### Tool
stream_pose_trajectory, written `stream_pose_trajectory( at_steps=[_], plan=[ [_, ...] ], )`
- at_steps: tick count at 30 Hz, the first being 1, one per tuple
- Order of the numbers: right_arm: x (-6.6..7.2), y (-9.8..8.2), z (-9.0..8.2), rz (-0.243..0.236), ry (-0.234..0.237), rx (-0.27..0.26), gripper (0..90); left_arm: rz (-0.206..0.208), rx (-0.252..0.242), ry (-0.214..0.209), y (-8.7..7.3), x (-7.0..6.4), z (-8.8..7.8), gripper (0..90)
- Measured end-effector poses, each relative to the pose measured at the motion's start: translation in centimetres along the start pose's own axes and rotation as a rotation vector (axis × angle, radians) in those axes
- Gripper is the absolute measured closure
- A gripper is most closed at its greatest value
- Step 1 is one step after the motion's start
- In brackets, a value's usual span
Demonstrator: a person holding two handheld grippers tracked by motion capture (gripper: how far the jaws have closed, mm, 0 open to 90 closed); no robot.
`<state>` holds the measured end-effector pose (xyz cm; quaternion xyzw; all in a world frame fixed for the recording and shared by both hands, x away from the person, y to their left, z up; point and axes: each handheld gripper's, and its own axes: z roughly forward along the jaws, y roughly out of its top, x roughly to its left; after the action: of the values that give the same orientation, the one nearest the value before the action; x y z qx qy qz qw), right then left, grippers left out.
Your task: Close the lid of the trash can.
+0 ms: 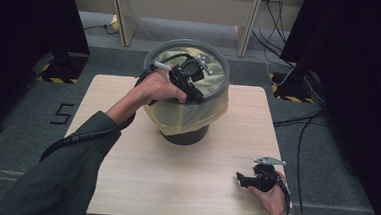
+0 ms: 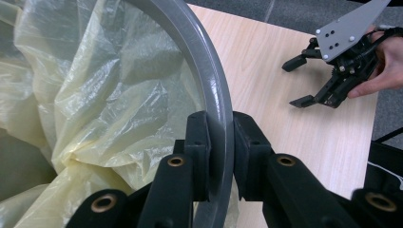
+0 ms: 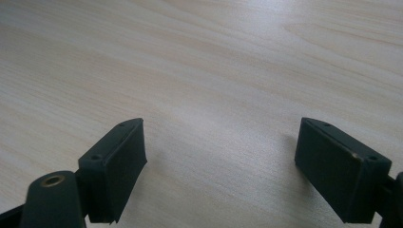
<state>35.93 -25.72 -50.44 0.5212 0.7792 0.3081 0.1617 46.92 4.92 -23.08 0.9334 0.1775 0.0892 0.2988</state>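
A dark bin (image 1: 186,136) with a grey rim ring (image 1: 221,59) and a yellow plastic liner (image 1: 214,101) stands at the far middle of the wooden table (image 1: 174,181). My left gripper (image 1: 191,95) reaches over the bin's near side. In the left gripper view the jaws of this gripper (image 2: 219,128) are shut on the grey rim (image 2: 204,61), one pad inside against the liner (image 2: 95,95) and one outside. My right gripper (image 1: 247,177) rests low at the table's front right, held in a hand, its jaws (image 3: 221,156) open over bare wood (image 3: 190,57).
Grey carpet surrounds the table, with a black "5" mark (image 1: 62,113) on the floor at left. Cables (image 1: 302,124) trail across the floor at right. Black curtains and stands flank both sides, and pale wooden furniture legs (image 1: 124,18) stand behind the bin.
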Motion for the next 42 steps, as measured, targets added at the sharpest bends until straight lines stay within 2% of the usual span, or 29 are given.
stream_pose_trajectory(
  at_steps=[8, 10, 14, 17, 22, 25, 29, 30, 31, 33, 36, 38, 40, 42],
  plan=[
    [0.0, 0.0, 0.0, -0.003, -0.002, -0.001, 17.5, -0.007, -0.015, -0.004, -0.3, 0.1, 0.1, 75.6],
    [-0.1, 0.0, 0.0, -0.001, 0.001, -0.001, 17.7, -0.021, -0.037, -0.018, -0.4, 0.0, 0.0, 71.0],
    [-0.2, 0.2, -0.3, 0.033, 0.025, -0.019, 17.8, -0.031, -0.075, -0.006, -0.7, 0.5, -0.6, 61.3],
    [-0.5, 0.5, -0.6, 0.042, 0.021, -0.045, 17.8, -0.069, -0.128, -0.007, -1.0, 1.0, -1.4, 52.0],
    [-1.1, 1.2, -1.1, 0.064, 0.024, -0.078, 17.8, -0.103, -0.176, 0.014, -1.6, 2.0, -3.1, 45.9],
    [-1.5, 1.7, -1.3, 0.068, 0.015, -0.087, 17.8, -0.135, -0.206, 0.053, -2.3, 2.9, -4.2, 43.4],
    [-2.1, 2.6, -2.1, 0.07, 0.005, -0.111, 17.8, -0.189, -0.269, 0.152, -3.9, 4.5, -5.6, 40.2],
    [-2.2, 2.9, -2.3, 0.068, -0.001, -0.12, 17.8, -0.191, -0.283, 0.181, -4.4, 5.0, -5.8, 39.7],
    [-2.4, 3.3, -2.5, 0.068, -0.004, -0.125, 17.8, -0.217, -0.299, 0.206, -5.2, 5.8, -6.1, 39.7],
    [-2.5, 4.2, -2.8, 0.064, -0.002, -0.139, 17.8, -0.241, -0.298, 0.233, -6.0, 6.5, -6.3, 39.1],
    [-2.6, 5.6, -3.1, 0.054, 0.005, -0.156, 17.8, -0.286, -0.27, 0.265, -7.6, 7.9, -6.4, 37.6],
    [-2.5, 6.8, -3.3, 0.048, 0.012, -0.167, 17.8, -0.3, -0.246, 0.291, -8.3, 8.7, -6.5, 37.2],
    [-2.5, 8.3, -3.5, 0.038, 0.011, -0.182, 17.8, -0.321, -0.246, 0.314, -8.8, 9.2, -6.5, 36.1],
    [-2.4, 9.9, -3.7, 0.031, 0.017, -0.196, 17.8, -0.329, -0.247, 0.356, -9.0, 9.8, -6.5, 35.2]
  ],
)
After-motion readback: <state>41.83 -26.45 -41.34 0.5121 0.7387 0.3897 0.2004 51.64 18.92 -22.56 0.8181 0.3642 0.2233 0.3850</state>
